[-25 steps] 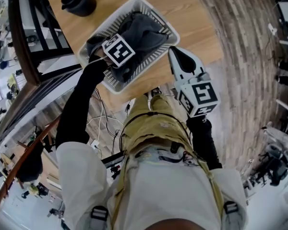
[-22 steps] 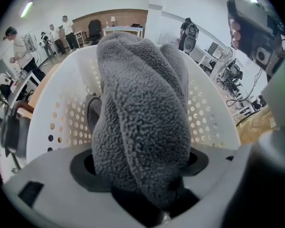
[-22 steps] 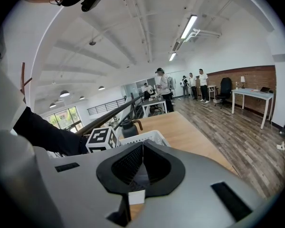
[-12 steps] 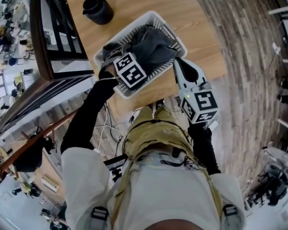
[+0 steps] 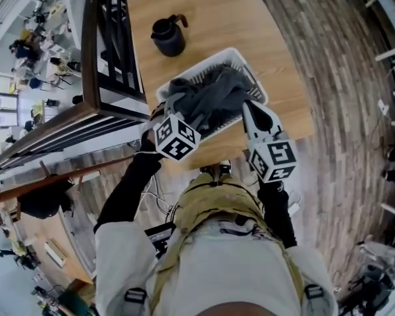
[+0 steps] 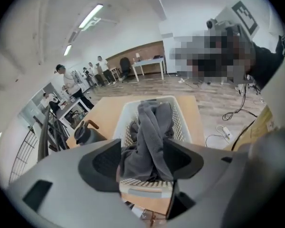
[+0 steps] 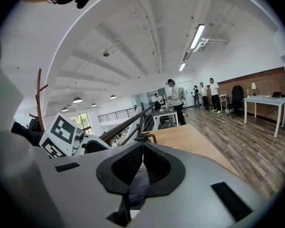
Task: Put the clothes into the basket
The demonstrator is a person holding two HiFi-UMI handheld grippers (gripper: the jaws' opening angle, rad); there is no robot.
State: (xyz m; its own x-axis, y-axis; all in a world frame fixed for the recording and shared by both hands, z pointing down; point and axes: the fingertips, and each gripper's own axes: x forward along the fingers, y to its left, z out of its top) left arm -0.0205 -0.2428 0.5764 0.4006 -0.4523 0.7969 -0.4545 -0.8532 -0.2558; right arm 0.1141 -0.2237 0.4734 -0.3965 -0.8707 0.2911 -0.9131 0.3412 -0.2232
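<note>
A white perforated basket [image 5: 253, 84] [image 6: 183, 122] stands near the front edge of the wooden table [image 5: 204, 12]. Dark grey clothes [image 5: 214, 97] [image 6: 152, 127] are heaped in it and hang over its near rim. My left gripper [image 5: 173, 114] [image 6: 143, 151] sits at that near rim. Its jaws are apart and closing, with the grey cloth showing in the gap; the pads do not visibly press it. My right gripper [image 5: 245, 105] [image 7: 140, 146] rests at the basket's right side, its tips together. Dark cloth shows behind them.
A black kettle [image 5: 168, 37] [image 6: 85, 134] stands on the table beyond the basket. A black railing [image 5: 112, 38] runs along the table's left side. Wooden floor [image 5: 329, 58] lies to the right. Several people stand far off in the room.
My left gripper has drawn back from over the basket to its near rim. The right gripper has stayed at the basket's right side. The head camera has shifted, so the table sits further right.
</note>
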